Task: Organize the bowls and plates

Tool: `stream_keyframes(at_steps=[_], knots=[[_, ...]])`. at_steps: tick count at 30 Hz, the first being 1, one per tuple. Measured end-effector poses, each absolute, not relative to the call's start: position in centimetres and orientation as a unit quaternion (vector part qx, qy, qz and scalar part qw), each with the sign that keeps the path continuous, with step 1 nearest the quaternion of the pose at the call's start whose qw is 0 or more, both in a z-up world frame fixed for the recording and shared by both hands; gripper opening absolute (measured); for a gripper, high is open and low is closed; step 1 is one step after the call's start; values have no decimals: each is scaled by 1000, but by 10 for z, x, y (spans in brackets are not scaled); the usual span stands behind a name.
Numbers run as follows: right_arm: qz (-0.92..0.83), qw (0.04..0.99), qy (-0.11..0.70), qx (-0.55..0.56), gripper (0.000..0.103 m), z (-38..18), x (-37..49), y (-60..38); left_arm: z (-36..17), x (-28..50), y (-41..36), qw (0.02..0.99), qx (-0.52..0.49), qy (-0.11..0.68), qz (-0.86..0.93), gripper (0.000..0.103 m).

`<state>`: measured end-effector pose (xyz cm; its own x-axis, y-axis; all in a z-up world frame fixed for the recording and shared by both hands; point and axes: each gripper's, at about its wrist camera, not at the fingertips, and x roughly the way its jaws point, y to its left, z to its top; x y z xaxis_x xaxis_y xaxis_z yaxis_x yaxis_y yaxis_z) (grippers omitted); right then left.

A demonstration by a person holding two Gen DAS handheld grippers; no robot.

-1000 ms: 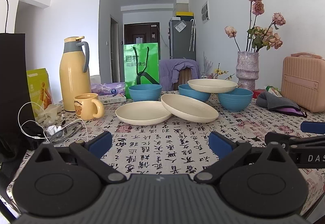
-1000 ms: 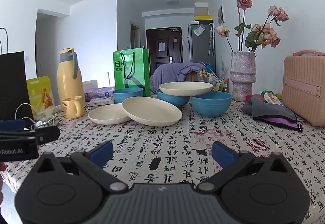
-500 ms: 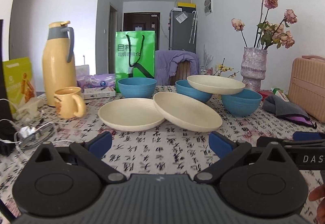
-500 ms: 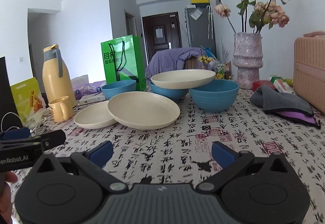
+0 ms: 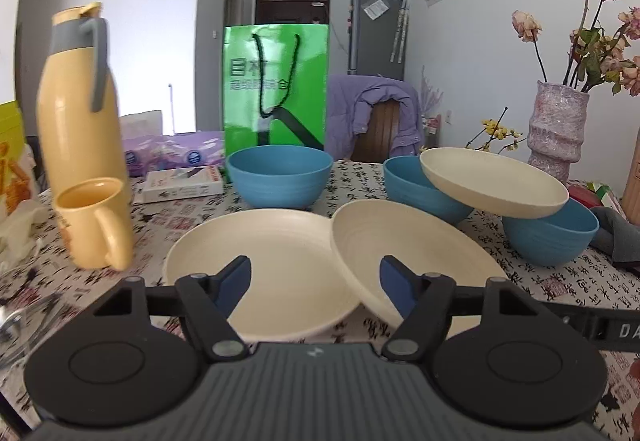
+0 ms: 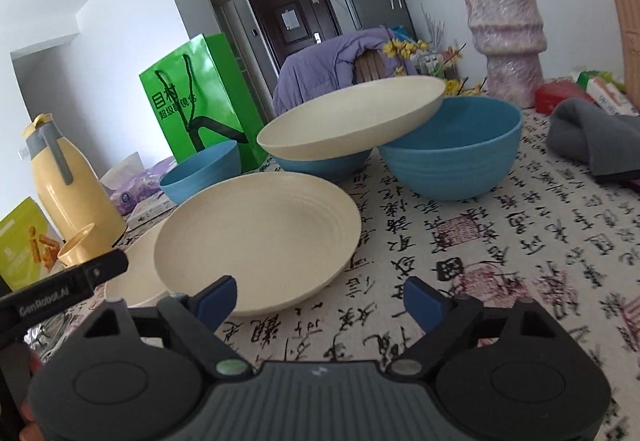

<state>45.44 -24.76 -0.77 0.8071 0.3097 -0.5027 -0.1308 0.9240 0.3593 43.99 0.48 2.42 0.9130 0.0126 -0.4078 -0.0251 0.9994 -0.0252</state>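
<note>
The left gripper (image 5: 316,283) hangs low over the table (image 5: 560,281), its jaws spread wide and holding nothing. Between its blue pads (image 5: 234,281) lies a flat plate (image 5: 256,273), cream-coloured, resting on the cloth toward the near edge. A tilted plate (image 5: 408,257) leans on the flat plate's right rim, its other side down on the table. The right pad sits in front of that tilted plate's near rim; whether it touches cannot be told.

The right gripper (image 6: 320,299) is also spread wide and empty, held just above the cloth at the near edge. Its left pad (image 6: 216,297) is just in front of the tilted plate (image 6: 260,237); the flat plate (image 6: 136,273) shows behind, partly covered by it and by the left gripper's arm (image 6: 60,289).

Farther back stand three blue bowls. The left bowl (image 5: 280,177) sits alone in front of a green bag (image 5: 276,89). The middle bowl (image 5: 416,185) and the right bowl (image 5: 548,237) stand close together, and a third plate (image 5: 492,181) rests across both their rims, tilted down toward the right bowl.

Along the left edge stand a yellow flask (image 5: 76,101) and, just before it, a yellow mug (image 5: 96,221). At the far right edge stands a vase (image 5: 558,129) of dried roses, with a grey cloth (image 6: 588,137) near it.
</note>
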Motion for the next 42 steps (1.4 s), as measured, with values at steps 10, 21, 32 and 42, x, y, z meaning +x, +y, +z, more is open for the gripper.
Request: stream_keyframes(at_steps=[10,21,32,42], knots=[[110,931,303,168,54,-24,500,-238,8,494,6,967,-26,253,-24,26],[97,932,312,156,20,-37,509,-236,8,489,-7,969,8,246,-21,14],[100,928,319,162,18,-28,477,-250,23,451,-25,970,15,241,-21,14],[82,931,316,161,18,-19,416,-299,26,396,-70,969,-12,243,-40,14]])
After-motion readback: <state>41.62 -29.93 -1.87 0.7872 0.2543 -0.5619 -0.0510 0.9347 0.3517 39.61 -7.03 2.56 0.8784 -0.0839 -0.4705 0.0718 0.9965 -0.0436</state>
